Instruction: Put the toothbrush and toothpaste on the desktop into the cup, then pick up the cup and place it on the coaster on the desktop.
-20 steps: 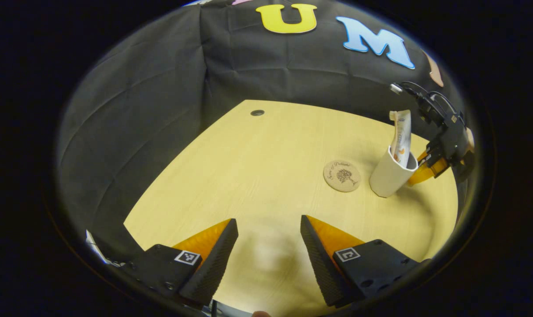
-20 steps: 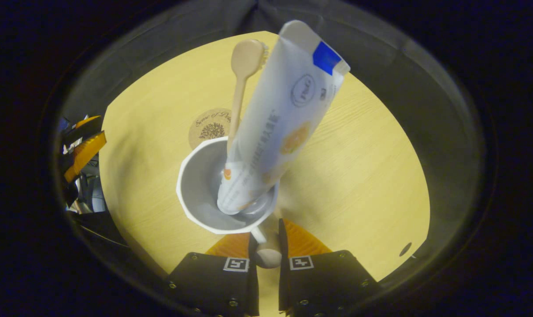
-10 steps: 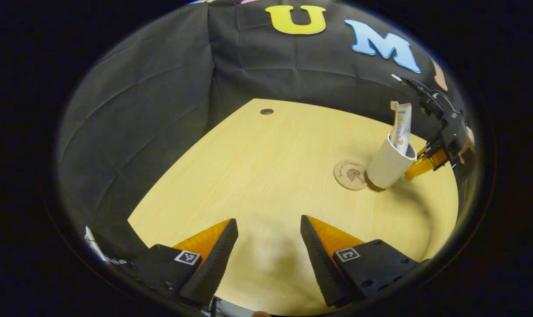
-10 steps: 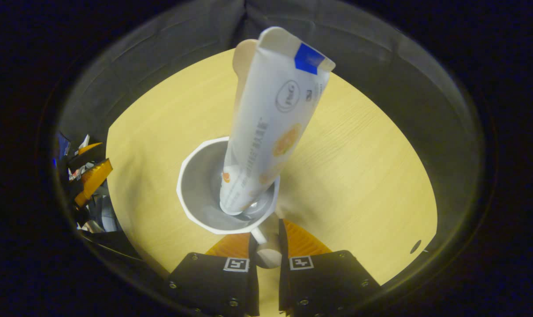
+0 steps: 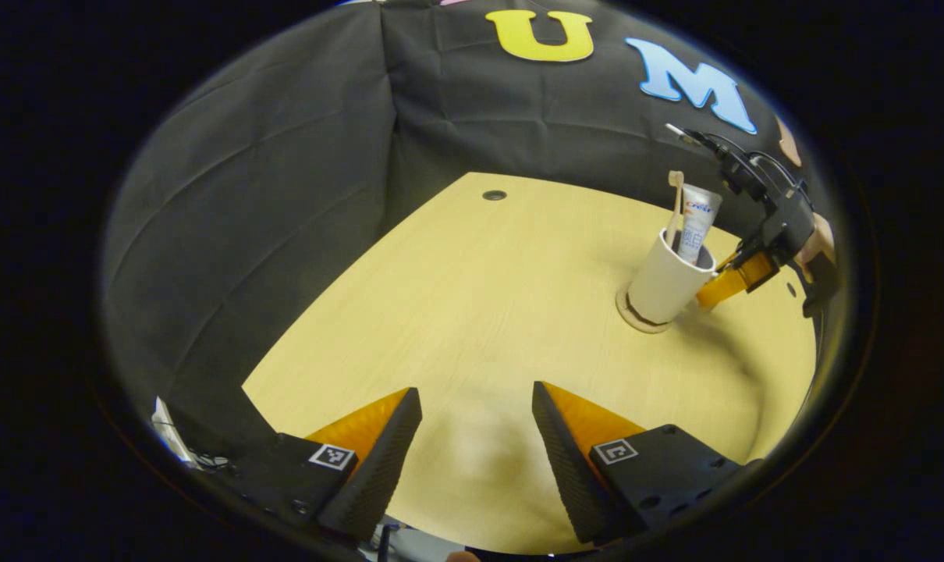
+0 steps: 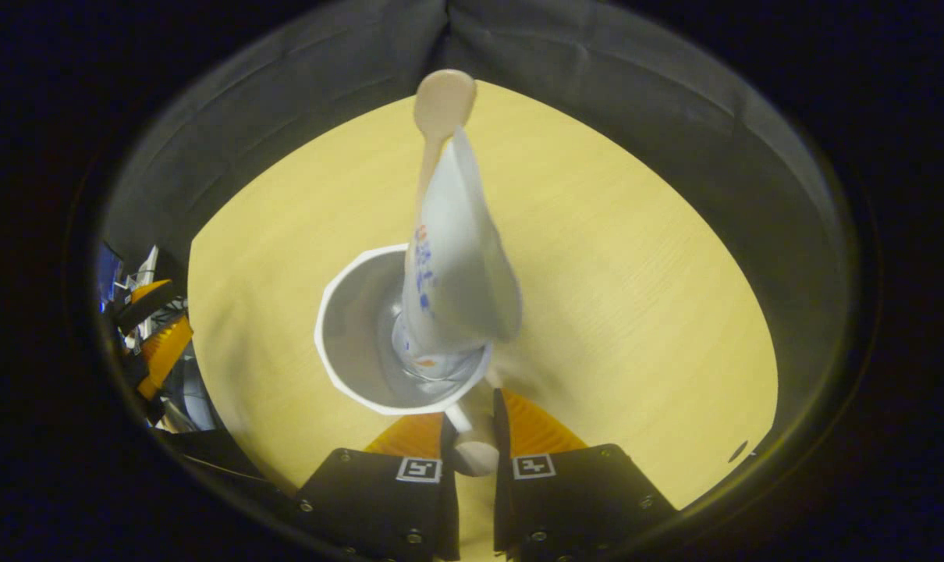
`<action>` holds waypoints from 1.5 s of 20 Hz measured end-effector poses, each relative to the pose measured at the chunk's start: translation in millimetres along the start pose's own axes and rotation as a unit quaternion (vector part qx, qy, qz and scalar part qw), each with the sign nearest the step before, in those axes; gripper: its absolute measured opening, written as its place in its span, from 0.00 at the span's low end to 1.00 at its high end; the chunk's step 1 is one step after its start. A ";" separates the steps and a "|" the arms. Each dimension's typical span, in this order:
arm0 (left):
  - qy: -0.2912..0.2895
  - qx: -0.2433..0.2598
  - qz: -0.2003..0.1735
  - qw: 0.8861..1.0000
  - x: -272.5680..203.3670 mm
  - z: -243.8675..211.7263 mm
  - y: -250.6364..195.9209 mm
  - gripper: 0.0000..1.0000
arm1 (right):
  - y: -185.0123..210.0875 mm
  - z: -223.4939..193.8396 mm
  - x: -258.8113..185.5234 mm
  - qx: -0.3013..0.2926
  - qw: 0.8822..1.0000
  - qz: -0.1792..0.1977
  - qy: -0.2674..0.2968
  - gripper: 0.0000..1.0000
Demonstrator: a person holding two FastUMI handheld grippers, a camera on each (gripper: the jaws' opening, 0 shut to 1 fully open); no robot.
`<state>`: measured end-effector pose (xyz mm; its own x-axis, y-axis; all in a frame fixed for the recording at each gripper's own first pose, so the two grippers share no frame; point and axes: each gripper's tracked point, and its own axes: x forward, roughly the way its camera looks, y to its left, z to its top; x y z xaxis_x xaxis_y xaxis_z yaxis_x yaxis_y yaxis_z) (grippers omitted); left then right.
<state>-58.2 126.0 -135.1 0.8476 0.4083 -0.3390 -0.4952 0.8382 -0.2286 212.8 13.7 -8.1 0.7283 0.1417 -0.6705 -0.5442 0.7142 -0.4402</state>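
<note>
Right claw (image 6: 472,425) is clenched on the handle (image 6: 463,421) of the white cup (image 6: 363,328), both fingers pressing it. From the left gripper view, the cup (image 5: 663,277) stands on the round coaster (image 5: 636,316), whose edge shows beneath its base, tilted slightly. Inside the cup, the toothpaste (image 6: 456,265) and toothbrush (image 6: 441,101) stick up past the rim. Left claw (image 5: 476,457) hangs released over the bare tabletop (image 5: 456,297), well apart from the cup.
</note>
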 end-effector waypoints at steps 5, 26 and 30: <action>0.002 -0.005 -0.001 1.000 -0.9 3.0 -1.2 0.94 | 3.0 2.6 5.7 -0.010 1.000 -0.011 0.010 0.18; -0.104 0.073 -0.117 0.985 -18.7 96.1 -101.8 0.95 | -7.7 -39.4 -107.7 0.156 0.970 -0.104 -0.154 0.33; -0.151 0.096 -0.147 0.973 -46.7 124.6 -128.8 0.95 | -11.5 -40.7 -154.3 0.227 0.926 -0.166 -0.253 0.33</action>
<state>-10.2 44.0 23.9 0.9787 0.2052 0.0063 -0.2038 0.9747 -0.0912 89.7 -44.2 76.1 0.9884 0.0834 -0.1269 -0.1078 0.9739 -0.1996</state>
